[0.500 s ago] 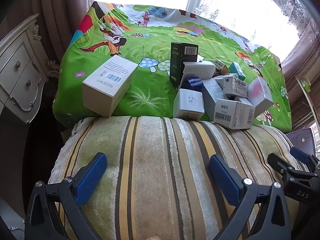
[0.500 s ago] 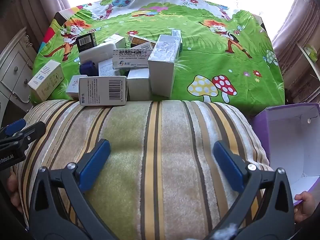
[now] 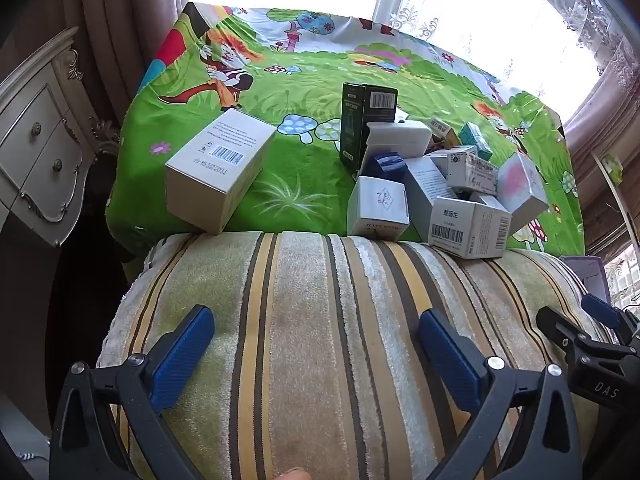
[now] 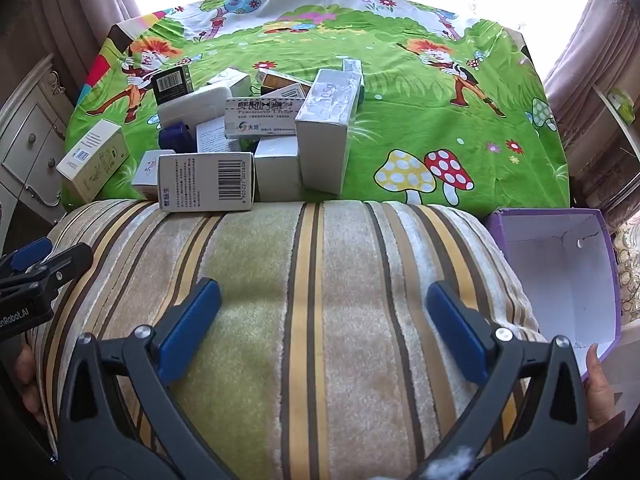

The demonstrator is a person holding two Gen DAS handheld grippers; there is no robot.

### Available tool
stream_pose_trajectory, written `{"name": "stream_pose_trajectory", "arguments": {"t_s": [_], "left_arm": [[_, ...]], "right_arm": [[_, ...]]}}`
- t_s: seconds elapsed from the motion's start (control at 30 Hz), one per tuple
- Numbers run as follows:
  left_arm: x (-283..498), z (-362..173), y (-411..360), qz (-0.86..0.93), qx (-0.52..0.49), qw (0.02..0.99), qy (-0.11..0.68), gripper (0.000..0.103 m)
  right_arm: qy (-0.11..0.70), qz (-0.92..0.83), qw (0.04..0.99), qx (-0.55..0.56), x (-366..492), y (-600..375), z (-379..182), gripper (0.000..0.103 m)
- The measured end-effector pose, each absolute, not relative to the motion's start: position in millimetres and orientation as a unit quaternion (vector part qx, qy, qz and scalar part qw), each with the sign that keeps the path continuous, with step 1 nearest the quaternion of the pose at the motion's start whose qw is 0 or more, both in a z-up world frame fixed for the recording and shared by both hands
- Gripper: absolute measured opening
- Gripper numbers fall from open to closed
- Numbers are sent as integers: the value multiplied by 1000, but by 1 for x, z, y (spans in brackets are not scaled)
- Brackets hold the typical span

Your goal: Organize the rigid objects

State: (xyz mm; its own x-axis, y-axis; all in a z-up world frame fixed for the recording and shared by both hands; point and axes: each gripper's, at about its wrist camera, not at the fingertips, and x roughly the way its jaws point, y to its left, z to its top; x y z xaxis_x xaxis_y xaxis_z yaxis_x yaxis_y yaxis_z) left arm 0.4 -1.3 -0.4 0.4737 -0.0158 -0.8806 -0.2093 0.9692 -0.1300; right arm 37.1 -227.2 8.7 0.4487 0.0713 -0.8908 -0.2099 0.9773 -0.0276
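Note:
Several small cartons lie heaped (image 3: 436, 184) (image 4: 248, 136) on a green cartoon-print cloth (image 3: 304, 184) (image 4: 420, 112). One white barcoded box (image 3: 218, 168) (image 4: 94, 160) lies apart to the left of the heap. A tall dark box (image 3: 366, 124) (image 4: 172, 82) stands at the heap's back. My left gripper (image 3: 316, 344) hangs open over a striped plush cushion (image 3: 312, 320) (image 4: 320, 300), short of the boxes, with nothing between its fingers. My right gripper (image 4: 324, 320) is open above the same cushion, likewise holding nothing. An open purple box (image 4: 560, 272) with a white inside stands at the right.
A cream carved drawer cabinet (image 3: 36, 148) (image 4: 24, 148) stands left of the table. Curtains and a bright window lie behind it. The right gripper (image 3: 592, 348) shows at the left wrist view's right edge, the left gripper (image 4: 36, 268) at the right wrist view's left edge. A hand (image 4: 600, 376) touches the purple box.

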Motion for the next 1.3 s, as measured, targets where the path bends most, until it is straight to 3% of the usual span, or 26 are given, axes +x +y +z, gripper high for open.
{"name": "stream_pose_trajectory", "arguments": {"t_s": [1.3], "left_arm": [[-6,1,11,37,-164,853,494,103]], "right_arm": [[505,91,856,-60,36,-228,7,103]]}}
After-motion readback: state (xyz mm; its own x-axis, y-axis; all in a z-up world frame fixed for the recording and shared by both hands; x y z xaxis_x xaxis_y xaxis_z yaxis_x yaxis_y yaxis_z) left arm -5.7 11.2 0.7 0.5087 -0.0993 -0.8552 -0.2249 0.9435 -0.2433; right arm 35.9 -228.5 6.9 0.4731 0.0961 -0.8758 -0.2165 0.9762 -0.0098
